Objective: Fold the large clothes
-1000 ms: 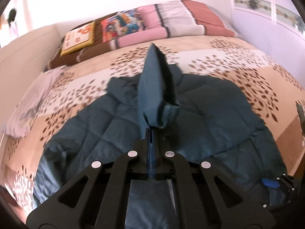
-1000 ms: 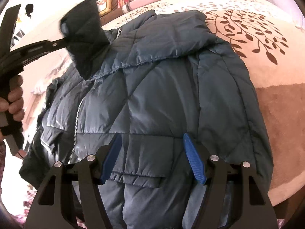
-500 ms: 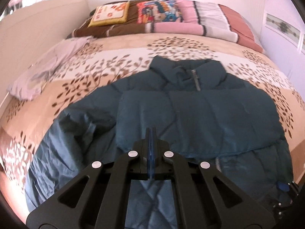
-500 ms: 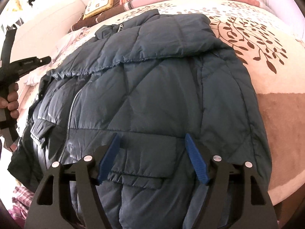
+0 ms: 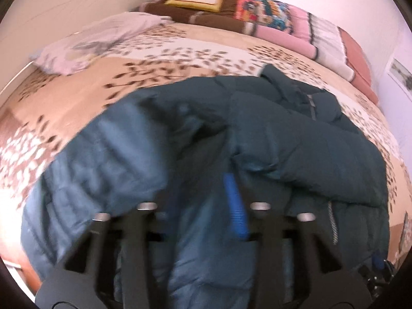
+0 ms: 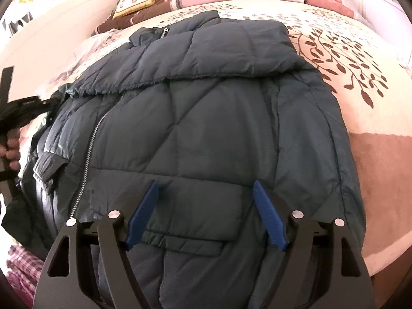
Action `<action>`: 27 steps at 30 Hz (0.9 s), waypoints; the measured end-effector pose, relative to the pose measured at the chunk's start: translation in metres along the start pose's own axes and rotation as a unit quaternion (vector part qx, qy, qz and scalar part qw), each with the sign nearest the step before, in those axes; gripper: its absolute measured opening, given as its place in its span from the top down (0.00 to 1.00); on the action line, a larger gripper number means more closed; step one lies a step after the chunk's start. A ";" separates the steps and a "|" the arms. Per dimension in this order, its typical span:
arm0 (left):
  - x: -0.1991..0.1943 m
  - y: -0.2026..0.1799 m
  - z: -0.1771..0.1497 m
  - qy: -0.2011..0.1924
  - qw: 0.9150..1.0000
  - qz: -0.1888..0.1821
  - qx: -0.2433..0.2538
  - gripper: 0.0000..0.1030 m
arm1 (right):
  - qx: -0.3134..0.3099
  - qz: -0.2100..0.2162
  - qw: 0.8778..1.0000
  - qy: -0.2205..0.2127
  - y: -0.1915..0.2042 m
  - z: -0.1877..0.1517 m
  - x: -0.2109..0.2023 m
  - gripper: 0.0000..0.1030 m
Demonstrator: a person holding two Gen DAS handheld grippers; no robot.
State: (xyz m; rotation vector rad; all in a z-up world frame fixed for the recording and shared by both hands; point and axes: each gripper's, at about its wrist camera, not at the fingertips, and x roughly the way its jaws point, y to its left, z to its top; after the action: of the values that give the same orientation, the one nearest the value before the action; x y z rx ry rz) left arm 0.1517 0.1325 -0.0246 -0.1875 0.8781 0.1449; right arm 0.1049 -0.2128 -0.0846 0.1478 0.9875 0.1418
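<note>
A dark teal quilted puffer jacket (image 6: 195, 118) lies on the bed, front up, zipper to the left; one sleeve is folded across its chest (image 6: 211, 51). It also shows in the left wrist view (image 5: 296, 139), blurred. My right gripper (image 6: 206, 213) is open, its blue pads astride the lower pocket area, just above the fabric. My left gripper (image 5: 200, 200) is open and low over the jacket's left side and its loose sleeve (image 5: 108, 159); one blue pad (image 5: 235, 206) shows. In the right wrist view the left gripper's body (image 6: 23, 108) sits at the jacket's left edge.
The bed carries a beige leaf-patterned cover (image 5: 77, 97). Pillows and a striped folded blanket (image 5: 296, 33) line the headboard end. A pale lilac cloth (image 5: 97, 41) lies by the left wall. Plaid fabric (image 6: 20, 265) shows at the bed's near left edge.
My left gripper let go of the sleeve, which now lies folded across the chest. It then swung left and down to the jacket's left side and opened. The right gripper stayed put.
</note>
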 end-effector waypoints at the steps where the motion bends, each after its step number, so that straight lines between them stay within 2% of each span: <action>1: -0.004 0.007 -0.003 -0.004 1.000 0.000 -0.008 0.48 | -0.001 -0.003 1.000 0.001 0.001 0.000 0.000 0.27; 6: -0.030 0.057 -0.027 0.006 0.995 -0.028 -0.092 0.31 | -0.005 -0.014 1.000 0.005 0.004 0.001 0.001 0.27; 9: -0.043 0.093 -0.048 0.014 0.983 -0.053 -0.177 0.27 | -0.005 -0.019 1.000 0.008 0.005 0.003 0.000 0.27; 11: -0.046 0.119 -0.067 0.033 0.963 -0.083 -0.254 0.26 | -0.004 -0.017 1.000 0.012 0.008 0.007 -0.002 0.27; 12: -0.047 0.126 -0.075 0.039 0.956 -0.093 -0.274 0.26 | -0.004 -0.012 1.000 0.011 0.010 0.011 -0.005 0.27; 14: -0.046 0.140 -0.096 0.059 0.935 -0.121 -0.328 0.26 | -0.009 -0.005 1.000 0.000 0.017 0.018 -0.013 0.27; 15: -0.045 0.143 -0.103 0.063 0.929 -0.127 -0.341 0.26 | -0.016 -0.003 1.000 -0.011 0.022 0.022 -0.020 0.27; 16: -0.044 0.150 -0.113 0.065 0.919 -0.133 -0.365 0.26 | -0.022 -0.002 1.000 -0.018 0.027 0.024 -0.023 0.27; 19: -0.035 0.164 -0.129 0.065 0.898 -0.125 -0.417 0.27 | -0.045 0.005 0.998 -0.035 0.044 0.031 -0.034 0.27; 21: -0.028 0.174 -0.135 0.056 0.879 -0.121 -0.459 0.27 | -0.060 0.013 0.997 -0.038 0.056 0.032 -0.038 0.27; 24: -0.020 0.182 -0.136 0.042 0.862 -0.121 -0.490 0.27 | -0.083 0.018 0.996 -0.038 0.069 0.031 -0.040 0.27; 27: -0.012 0.185 -0.134 0.039 0.850 -0.129 -0.510 0.27 | -0.102 0.014 0.994 -0.039 0.077 0.026 -0.040 0.27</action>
State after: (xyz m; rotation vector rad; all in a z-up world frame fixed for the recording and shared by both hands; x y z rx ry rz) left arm 0.0065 0.2822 -0.1175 -1.3148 0.7724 0.3461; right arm 0.1006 -0.1461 -0.0229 -0.0205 0.8874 0.2589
